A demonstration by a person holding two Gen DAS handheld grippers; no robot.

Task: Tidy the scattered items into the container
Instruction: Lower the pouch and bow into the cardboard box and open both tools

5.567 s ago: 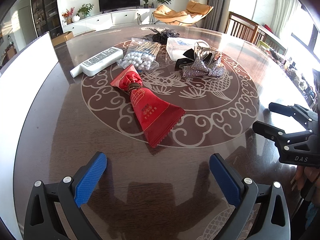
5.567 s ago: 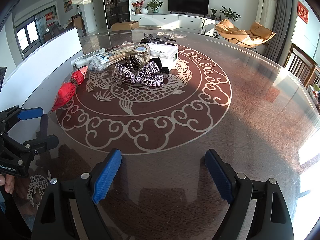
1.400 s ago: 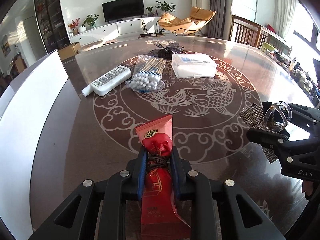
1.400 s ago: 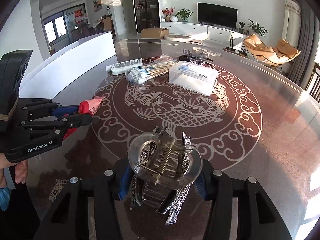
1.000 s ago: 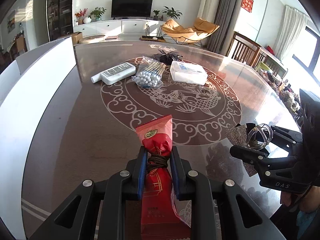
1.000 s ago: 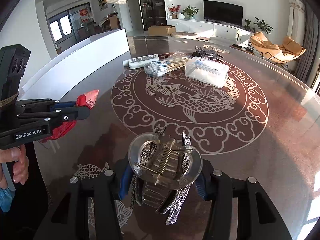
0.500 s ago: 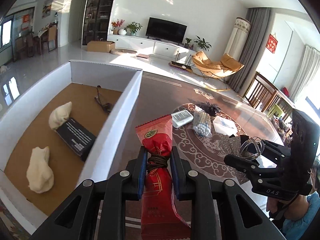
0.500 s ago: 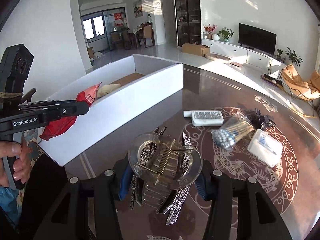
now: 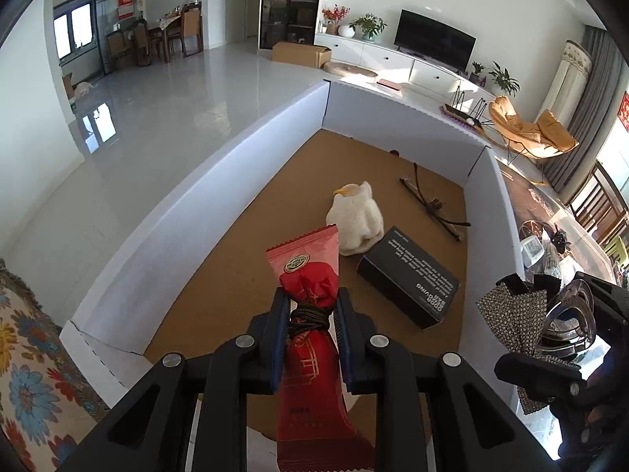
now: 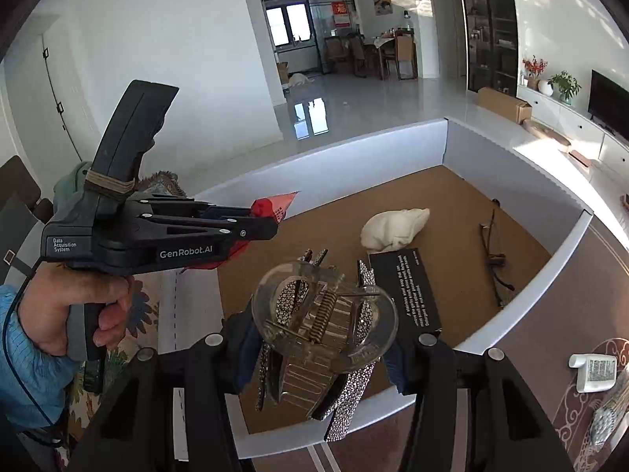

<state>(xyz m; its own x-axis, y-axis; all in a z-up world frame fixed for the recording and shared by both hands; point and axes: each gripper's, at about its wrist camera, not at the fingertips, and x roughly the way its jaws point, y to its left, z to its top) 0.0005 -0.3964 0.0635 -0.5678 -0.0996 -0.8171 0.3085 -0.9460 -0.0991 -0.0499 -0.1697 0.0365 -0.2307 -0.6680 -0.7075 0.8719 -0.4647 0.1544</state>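
Note:
My left gripper (image 9: 308, 314) is shut on a red tied pouch (image 9: 310, 287), held in the air over the near end of the white-walled box (image 9: 220, 165) with a brown floor. In the right wrist view the left gripper (image 10: 271, 222) shows from the side, the red pouch (image 10: 275, 204) sticking out past its tips. My right gripper (image 10: 320, 338) is shut on a clear hair clip with a rhinestone bow (image 10: 326, 322), above the box's near wall (image 10: 511, 299). That hair clip (image 9: 550, 314) also appears at the right of the left wrist view.
Inside the box lie a black carton (image 9: 409, 275), a cream soft toy (image 9: 355, 220) and a dark thin strap (image 9: 432, 208). A white remote-like item (image 10: 593, 369) and a bag of cotton swabs (image 10: 609, 413) stay on the dark table. A floral cloth (image 9: 27, 373) lies left of the box.
Both grippers have swung from over the patterned table to over the white box, each keeping its item. The box interior now fills both views.

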